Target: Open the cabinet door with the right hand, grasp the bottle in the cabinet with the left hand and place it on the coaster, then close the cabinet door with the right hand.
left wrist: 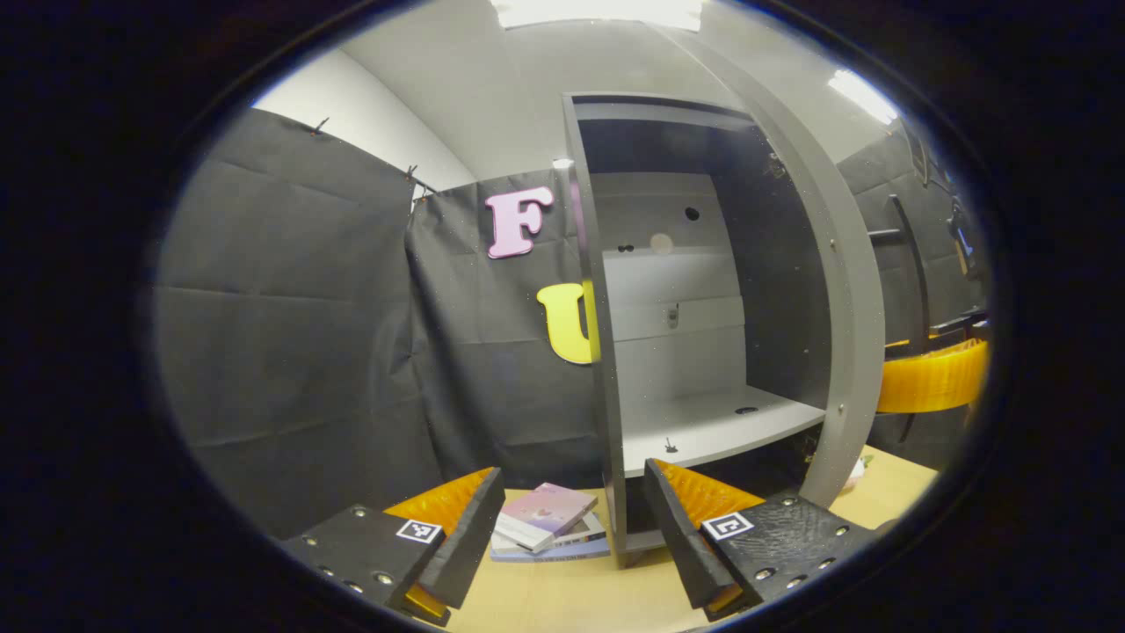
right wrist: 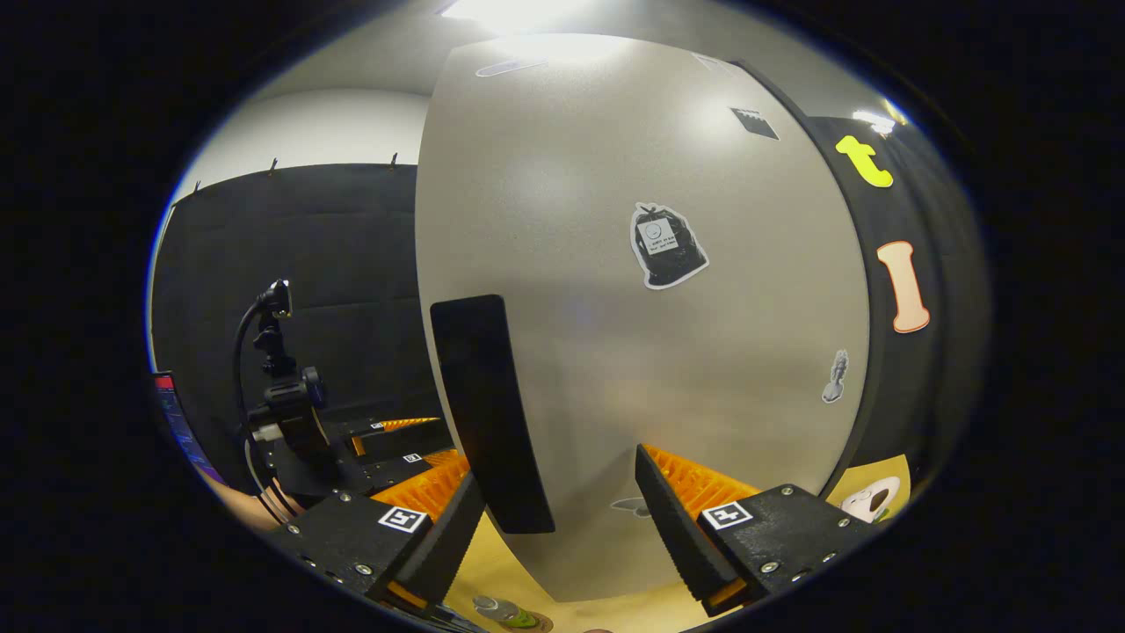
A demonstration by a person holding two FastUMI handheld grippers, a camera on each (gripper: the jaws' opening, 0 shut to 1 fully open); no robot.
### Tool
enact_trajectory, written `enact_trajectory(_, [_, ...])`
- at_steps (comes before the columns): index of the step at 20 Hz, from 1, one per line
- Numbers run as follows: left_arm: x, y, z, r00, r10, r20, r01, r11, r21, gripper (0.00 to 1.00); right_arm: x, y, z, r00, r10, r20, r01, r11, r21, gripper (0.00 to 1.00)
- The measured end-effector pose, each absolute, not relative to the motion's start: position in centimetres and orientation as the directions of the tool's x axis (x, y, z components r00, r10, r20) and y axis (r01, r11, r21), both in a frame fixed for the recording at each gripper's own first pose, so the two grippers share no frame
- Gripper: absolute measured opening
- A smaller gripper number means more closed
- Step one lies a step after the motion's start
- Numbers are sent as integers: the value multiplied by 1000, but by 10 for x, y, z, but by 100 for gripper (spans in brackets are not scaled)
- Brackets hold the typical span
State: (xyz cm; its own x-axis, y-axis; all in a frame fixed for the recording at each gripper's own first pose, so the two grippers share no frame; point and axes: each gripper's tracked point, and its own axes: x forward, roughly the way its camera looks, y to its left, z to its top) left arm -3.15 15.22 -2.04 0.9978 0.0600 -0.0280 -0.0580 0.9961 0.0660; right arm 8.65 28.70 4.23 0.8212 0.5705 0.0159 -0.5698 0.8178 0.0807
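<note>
The left gripper (left wrist: 562, 536) hangs level before the open cabinet (left wrist: 703, 352), jaws apart and empty. The right gripper (right wrist: 558, 519) faces the cabinet door (right wrist: 650, 352), jaws spread either side of its dark handle (right wrist: 488, 413). The bottle (right wrist: 505, 611) lies low on the worktop (right wrist: 492, 563). The door's sticker (right wrist: 666, 244) is too small to read.

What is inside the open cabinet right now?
The cabinet looks bare: an empty grey shelf and a back panel with holes; no bottle there. Below the shelf, the left gripper fingers cover the view.
</note>
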Motion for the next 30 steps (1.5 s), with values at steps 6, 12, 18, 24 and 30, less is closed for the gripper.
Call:
enact_trajectory(6, [-15,161,-25,1000,-13,-29,15,996,90,91,102,298,44,866,500,27,-501,863,63,98])
enact_trajectory(12, [-2,167,-25,999,-41,-32,44,997,70,91,92,299,55,870,491,55,-494,866,85,97])
enact_trajectory(18, [-8,144,1,999,-38,12,38,999,8,91,105,253,58,921,384,59,-388,918,81,97])
enact_trajectory(24, [-16,135,41,998,50,38,-52,998,41,91,121,174,49,996,82,36,-85,993,84,96])
enact_trajectory(30, [-25,97,50,999,25,43,-25,1000,-4,91,119,160,38,998,62,8,-63,994,93,95])
